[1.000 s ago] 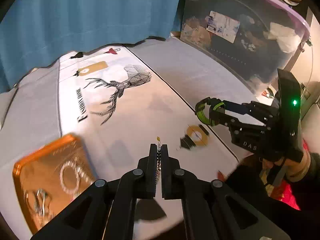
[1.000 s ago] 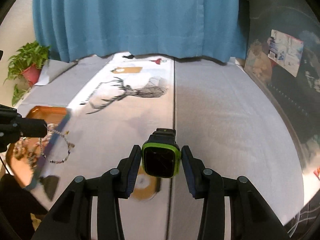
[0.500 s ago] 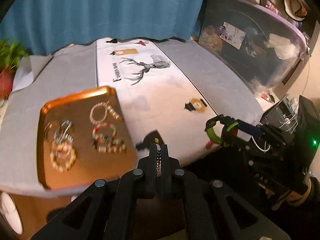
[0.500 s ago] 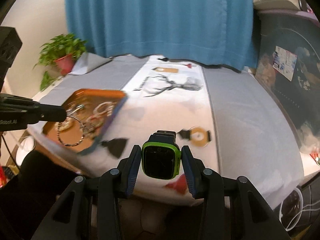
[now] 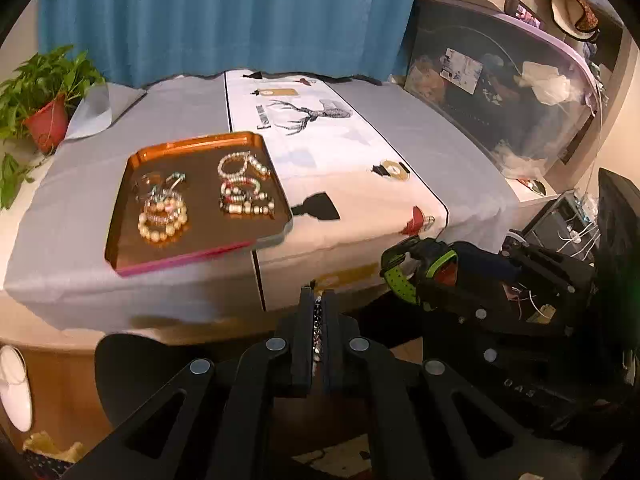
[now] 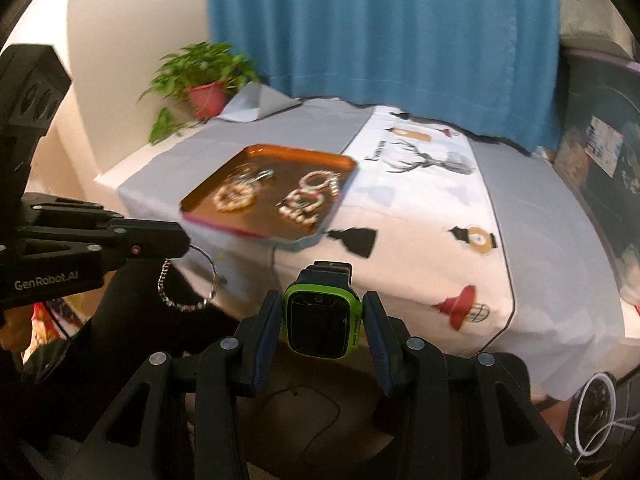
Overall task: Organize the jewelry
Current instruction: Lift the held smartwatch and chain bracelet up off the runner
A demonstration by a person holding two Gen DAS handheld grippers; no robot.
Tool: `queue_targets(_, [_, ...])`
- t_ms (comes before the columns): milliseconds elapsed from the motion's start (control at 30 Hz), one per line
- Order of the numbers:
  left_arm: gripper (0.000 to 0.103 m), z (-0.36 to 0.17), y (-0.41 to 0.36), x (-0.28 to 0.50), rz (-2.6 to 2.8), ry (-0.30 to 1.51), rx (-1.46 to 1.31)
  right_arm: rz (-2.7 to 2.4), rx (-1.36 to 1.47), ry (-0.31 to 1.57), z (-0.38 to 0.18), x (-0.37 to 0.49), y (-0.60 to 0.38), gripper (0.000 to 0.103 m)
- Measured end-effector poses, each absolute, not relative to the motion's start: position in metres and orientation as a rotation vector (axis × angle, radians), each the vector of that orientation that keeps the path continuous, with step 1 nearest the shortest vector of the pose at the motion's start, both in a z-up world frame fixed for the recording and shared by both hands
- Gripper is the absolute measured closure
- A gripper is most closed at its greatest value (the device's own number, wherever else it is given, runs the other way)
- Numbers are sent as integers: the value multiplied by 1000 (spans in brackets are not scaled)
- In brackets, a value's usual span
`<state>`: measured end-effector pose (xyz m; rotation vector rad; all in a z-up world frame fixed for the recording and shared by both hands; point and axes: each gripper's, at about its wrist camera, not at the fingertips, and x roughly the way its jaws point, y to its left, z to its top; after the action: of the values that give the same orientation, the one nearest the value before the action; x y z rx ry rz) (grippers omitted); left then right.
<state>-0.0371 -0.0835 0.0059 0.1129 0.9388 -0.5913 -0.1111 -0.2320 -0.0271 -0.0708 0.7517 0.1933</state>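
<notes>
An orange tray (image 5: 124,204) with several bead bracelets sits at the table's front left; it also shows in the right wrist view (image 6: 200,196). My left gripper (image 5: 318,300) is shut on a thin chain bracelet (image 6: 176,300), which hangs below its tips in the right wrist view. My right gripper (image 6: 322,312) is shut on a green-and-black smartwatch (image 6: 320,320), also seen in the left wrist view (image 5: 416,268). Both grippers are held off the table, in front of its near edge.
The table wears a grey cloth with a white deer-print runner (image 5: 320,136). A potted plant (image 5: 44,116) stands at the far left. A blue curtain (image 5: 224,16) hangs behind. A large clear storage bin (image 5: 500,92) sits at the right.
Both grippers have pulled back and away from the table, each still holding its item. The tray now lies farther ahead, and the table's front edge has come into view.
</notes>
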Motion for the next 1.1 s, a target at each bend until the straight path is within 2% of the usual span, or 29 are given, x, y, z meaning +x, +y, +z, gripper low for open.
queue_targets(1100, [102, 11, -79, -53, -600, 898, 125, 217, -107, 791, -37, -116, -216, 61])
